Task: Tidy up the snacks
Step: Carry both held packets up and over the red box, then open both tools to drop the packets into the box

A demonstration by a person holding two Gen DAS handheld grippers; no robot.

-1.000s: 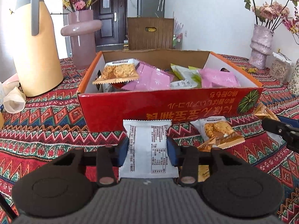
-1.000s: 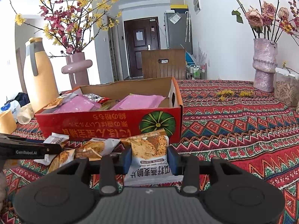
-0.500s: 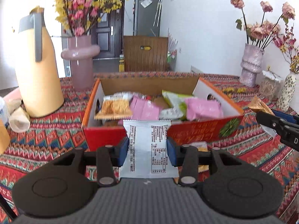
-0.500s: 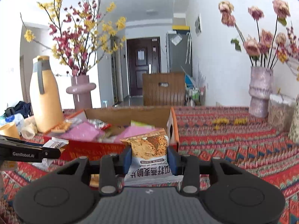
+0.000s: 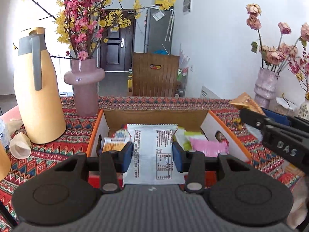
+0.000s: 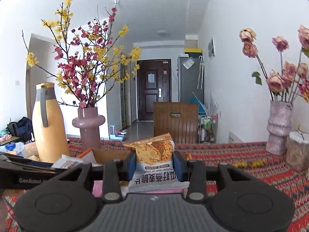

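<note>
My left gripper (image 5: 152,155) is shut on a white snack packet (image 5: 152,150), its printed back facing me, held up over the near wall of the open red cardboard box (image 5: 226,131). Inside the box lie pink (image 5: 208,147), green and orange packets. My right gripper (image 6: 154,164) is shut on an orange and white oat-crisp packet (image 6: 154,154), raised well above the table. In the left wrist view the right gripper (image 5: 278,135) shows at the right edge with its orange packet (image 5: 245,102). The box's far corner (image 6: 90,154) peeks out low in the right wrist view.
A tall yellow thermos jug (image 5: 38,89) and a pink vase of blossom branches (image 5: 85,89) stand left of the box. A textured vase with dried roses (image 6: 280,127) stands at the far right. The table wears a red patterned cloth (image 6: 241,154). A wooden chair back (image 5: 155,75) rises behind.
Both grippers have risen with their packets still clamped. The box now sits lower in each view, and the left packet has come from in front of the box to over its opening.
</note>
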